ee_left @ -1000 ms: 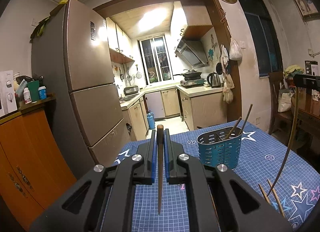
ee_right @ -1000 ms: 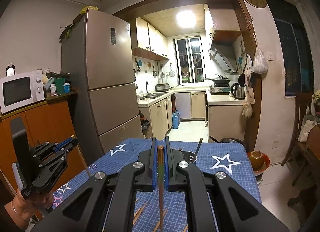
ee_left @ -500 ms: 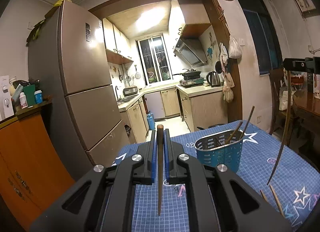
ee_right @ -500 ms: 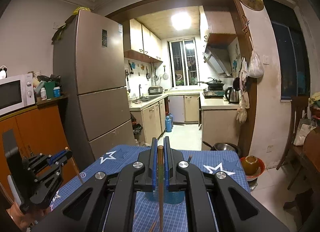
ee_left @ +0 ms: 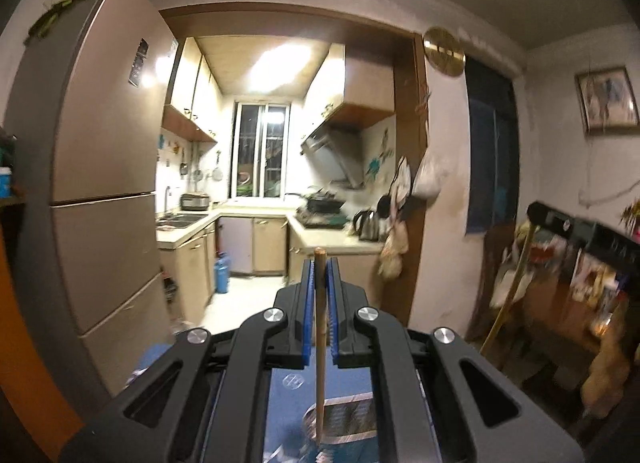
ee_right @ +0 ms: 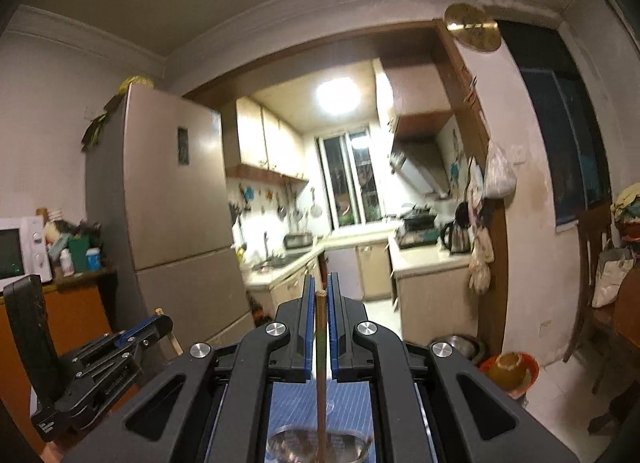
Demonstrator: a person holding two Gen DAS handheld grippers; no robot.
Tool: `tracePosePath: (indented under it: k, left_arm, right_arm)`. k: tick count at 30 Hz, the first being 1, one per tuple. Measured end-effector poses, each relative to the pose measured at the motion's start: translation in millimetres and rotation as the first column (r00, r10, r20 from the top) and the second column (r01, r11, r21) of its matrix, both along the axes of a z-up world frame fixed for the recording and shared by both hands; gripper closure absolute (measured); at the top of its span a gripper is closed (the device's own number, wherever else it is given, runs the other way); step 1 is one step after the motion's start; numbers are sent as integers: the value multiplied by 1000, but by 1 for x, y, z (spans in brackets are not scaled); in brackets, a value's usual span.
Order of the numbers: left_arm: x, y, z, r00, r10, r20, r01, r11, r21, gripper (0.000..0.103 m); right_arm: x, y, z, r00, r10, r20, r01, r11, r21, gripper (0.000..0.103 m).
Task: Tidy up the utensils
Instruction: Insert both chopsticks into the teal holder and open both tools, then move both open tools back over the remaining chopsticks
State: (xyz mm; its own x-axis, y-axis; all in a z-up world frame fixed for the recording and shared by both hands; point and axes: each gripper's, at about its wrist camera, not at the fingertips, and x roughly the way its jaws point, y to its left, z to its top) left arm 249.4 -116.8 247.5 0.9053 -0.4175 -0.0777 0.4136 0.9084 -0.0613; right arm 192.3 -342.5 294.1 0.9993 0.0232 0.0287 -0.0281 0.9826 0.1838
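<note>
Over the blue utensil holder (ee_left: 340, 423), near the far edge of the surface (ee_right: 348, 399), I have both chopsticks hanging point-down now: my left hand-held gripper (ee_left: 320, 303) is clamped tight on a brown chopstick (ee_left: 320, 363) whose tip sits at the holder's rim, and my right hand-held gripper (ee_right: 320, 323) is pinched just as tight on a second chopstick (ee_right: 320, 383) whose lower end reaches into the holder's mouth. A second ago the holder stood well off to the right in my left view, with loose chopsticks lying on the starred cloth; both hands have since lifted and swung across, so the cloth has nearly dropped out of sight and the holder sits straight beneath each stick. I judge the carry is done and only the lowering and letting go remain; the blur makes the exact tip positions hard to tell
</note>
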Motion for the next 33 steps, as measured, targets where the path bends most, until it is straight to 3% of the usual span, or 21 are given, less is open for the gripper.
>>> tracePosePath:
  k: [6, 14, 22, 23, 24, 25, 26, 27, 29, 33]
  left_arm:
    - [33, -16, -18, 998, -56, 0, 56, 996, -69, 98]
    - [68, -24, -81, 996, -13, -87, 12, 1000, -12, 98]
    - [74, -9, -96, 992, 16, -126, -20, 999, -30, 98]
    - [76, -8, -99, 990, 22, -139, -26, 999, -27, 98]
    - [76, -7, -99, 989, 26, -144, -30, 999, -24, 97]
    - [76, -5, -99, 989, 30, -148, -33, 999, -19, 96]
    - [75, -2, -98, 989, 33, -145, -36, 999, -16, 86]
    - [74, 1, -96, 990, 36, -139, -39, 999, -17, 69]
    - [69, 9, -88, 993, 46, -111, -51, 998, -37, 57]
    - [62, 21, -70, 995, 68, -77, -72, 996, -56, 57]
  right_arm:
    - [39, -14, -21, 999, -53, 8, 53, 997, 56, 95]
    - [71, -30, -76, 995, -73, -71, 81, 990, 119, 95]
    - [81, -35, -114, 988, -83, -127, 104, 981, 167, 95]
    - [82, -33, -117, 988, -83, -132, 104, 981, 161, 93]
    - [81, -32, -120, 986, -87, -140, 109, 982, 152, 82]
    - [79, -31, -119, 986, -98, -137, 118, 983, 144, 72]
    - [74, -30, -118, 985, -117, -123, 134, 982, 135, 57]
    - [68, -30, -114, 986, -137, -99, 149, 981, 126, 55]
    - [59, -32, -107, 987, -138, -81, 147, 981, 124, 55]
    - [37, -36, -100, 986, -157, -55, 162, 981, 106, 55]
